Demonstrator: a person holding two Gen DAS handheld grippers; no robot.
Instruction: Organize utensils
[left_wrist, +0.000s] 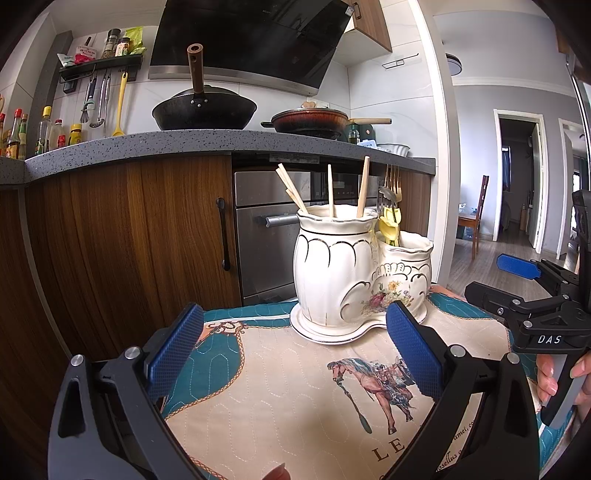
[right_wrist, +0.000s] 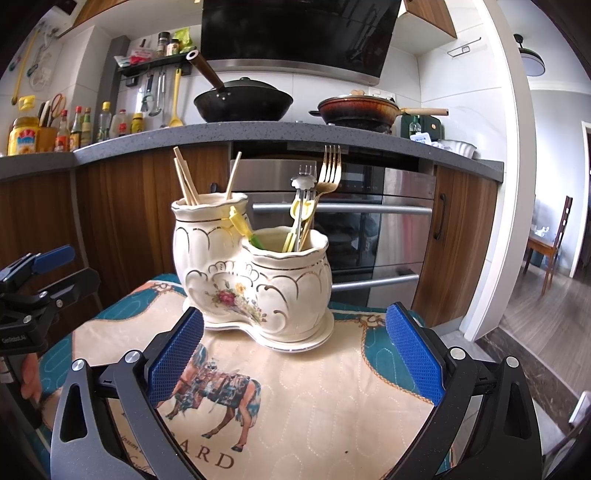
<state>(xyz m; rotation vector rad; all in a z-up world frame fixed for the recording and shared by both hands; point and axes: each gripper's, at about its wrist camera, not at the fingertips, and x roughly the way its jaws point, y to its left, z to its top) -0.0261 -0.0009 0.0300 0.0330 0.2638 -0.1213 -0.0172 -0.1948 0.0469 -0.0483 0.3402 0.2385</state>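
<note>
Utensils: chopsticks (right_wrist: 186, 181) stand in the tall pot of your holder (right_wrist: 255, 280), while forks (right_wrist: 327, 173) and yellow-handled pieces (right_wrist: 297, 214) stand in the low pot.
Holder: white ceramic with gilt lines and a flower print, two joined pots on one saucer, upright on the cloth (right_wrist: 332, 387) at its far end, in front of the oven (right_wrist: 388, 229).
Left gripper: your left gripper (left_wrist: 295, 354) has its blue pads spread wide and grips nothing; the right pad (left_wrist: 413, 354) overlaps the saucer's edge in view, but contact cannot be judged.
Right gripper: your right gripper (right_wrist: 295, 354) is also wide apart and empty, aimed at the holder from the near side, with the saucer between its pads in view and no clear touch.
Hands: your fingers (left_wrist: 550, 376) wrap the right gripper's handle at the edge of the left view.
Backdrop: a wok (right_wrist: 243, 99) and a brown pan (right_wrist: 358, 109) sit on the counter (right_wrist: 147, 138).
</note>
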